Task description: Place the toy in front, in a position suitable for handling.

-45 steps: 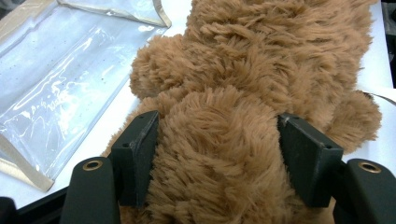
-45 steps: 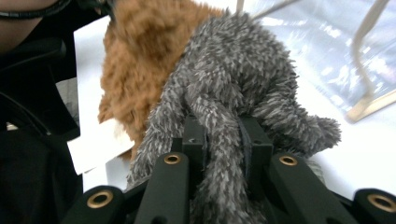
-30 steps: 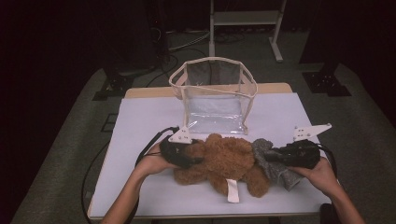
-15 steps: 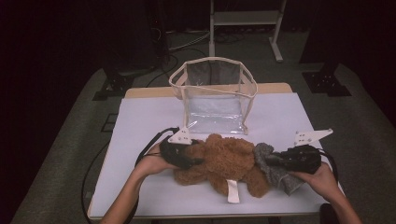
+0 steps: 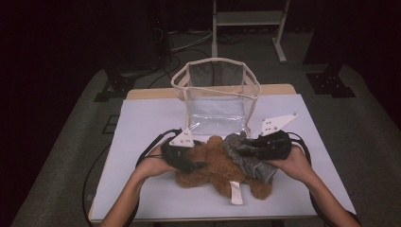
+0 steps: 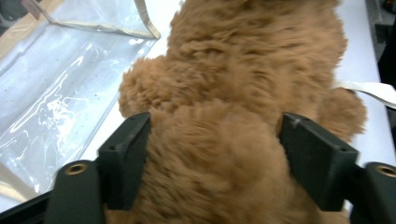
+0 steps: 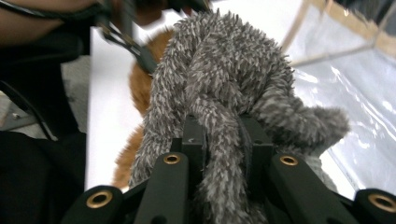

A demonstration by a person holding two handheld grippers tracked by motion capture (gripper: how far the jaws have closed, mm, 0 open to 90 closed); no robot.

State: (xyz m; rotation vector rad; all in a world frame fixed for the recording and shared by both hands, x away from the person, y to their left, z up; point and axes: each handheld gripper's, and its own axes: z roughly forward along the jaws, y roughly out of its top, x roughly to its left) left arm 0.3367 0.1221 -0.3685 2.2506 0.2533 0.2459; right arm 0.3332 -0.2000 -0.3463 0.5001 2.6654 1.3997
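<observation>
A brown teddy bear (image 5: 213, 168) lies on the white table (image 5: 142, 123) in front of a clear bag (image 5: 217, 94). My left gripper (image 5: 195, 165) straddles the bear (image 6: 243, 70) from the left. Its jaws have just been opening, and fur still fills the gap and touches both pads (image 6: 126, 154). My right gripper (image 5: 243, 150) is shut on a grey plush toy (image 5: 236, 144), held up against the bear's right side. In the right gripper view a strand of the grey plush (image 7: 219, 70) is pinched between the jaws of the right gripper (image 7: 223, 135).
The clear bag stands open-topped with a beige rim at the middle back of the table; its wall (image 6: 60, 107) lies just beyond the bear. A white strap (image 5: 235, 191) sticks out from the bear toward the front edge. Dark floor and stands surround the table.
My right gripper has moved left and slightly up with the grey plush, now against the bear. The left hand has stayed where it was.
</observation>
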